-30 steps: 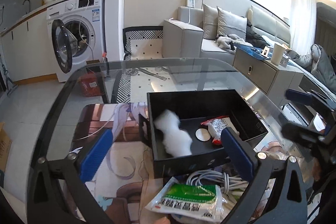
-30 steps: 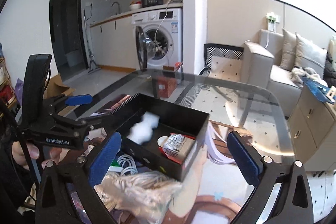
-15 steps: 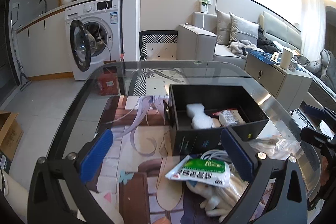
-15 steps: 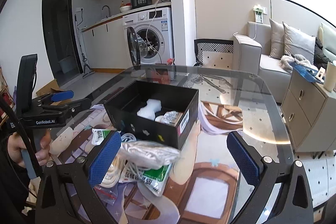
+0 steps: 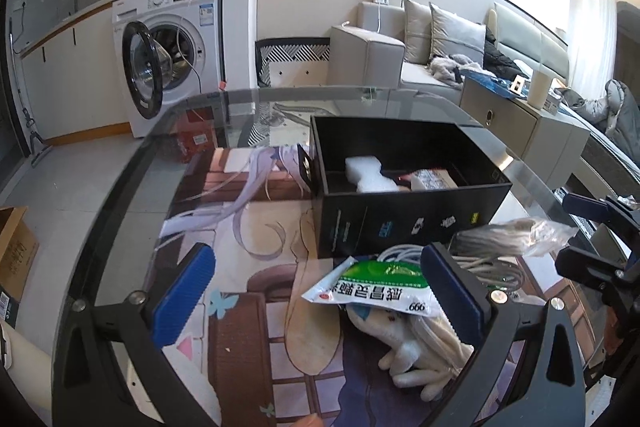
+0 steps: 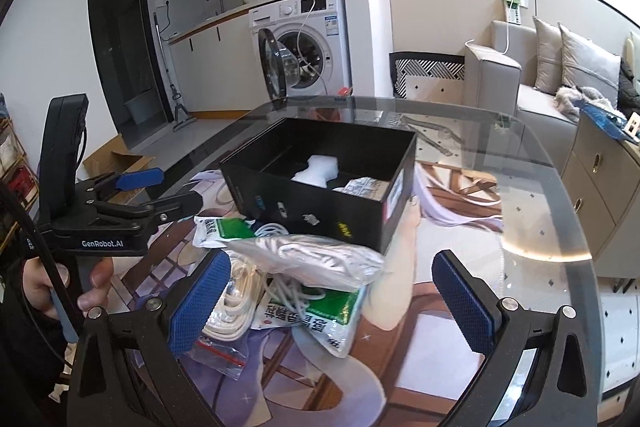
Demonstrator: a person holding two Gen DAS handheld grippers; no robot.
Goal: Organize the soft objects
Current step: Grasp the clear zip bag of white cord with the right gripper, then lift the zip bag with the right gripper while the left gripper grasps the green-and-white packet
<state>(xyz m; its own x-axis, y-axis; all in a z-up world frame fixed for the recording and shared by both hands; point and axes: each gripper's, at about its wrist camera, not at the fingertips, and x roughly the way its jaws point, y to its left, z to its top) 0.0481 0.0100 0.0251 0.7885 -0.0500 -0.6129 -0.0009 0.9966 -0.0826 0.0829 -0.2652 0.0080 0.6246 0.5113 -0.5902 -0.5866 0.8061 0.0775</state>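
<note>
The black open box (image 5: 404, 227) stands on the glass table, holding a white sponge (image 5: 366, 175) and a red-and-white packet (image 5: 434, 179). In front of it lies a pile: a green-and-white pouch (image 5: 380, 287), a white plush toy (image 5: 416, 359) and a clear bag of grey cable (image 5: 504, 239). My left gripper (image 5: 318, 291) is open above the pouch's left end. My right gripper (image 6: 332, 303) is open over the cable bag (image 6: 316, 255) and another green pouch (image 6: 316, 311), gripping nothing. The sponge (image 6: 316, 171) also shows in the right wrist view.
A coil of white cable (image 6: 236, 303) and a small zip bag (image 6: 216, 351) lie at the pile's left. A hand (image 6: 40, 283) holds the left gripper (image 6: 160, 191). The printed mat (image 5: 248, 327) covers the table; the glass edge (image 5: 120, 195) curves along the left.
Both grippers have drawn back from the box toward the near side, bringing the pile into view. The sponge, blurred over the box a second ago, now lies still inside.
</note>
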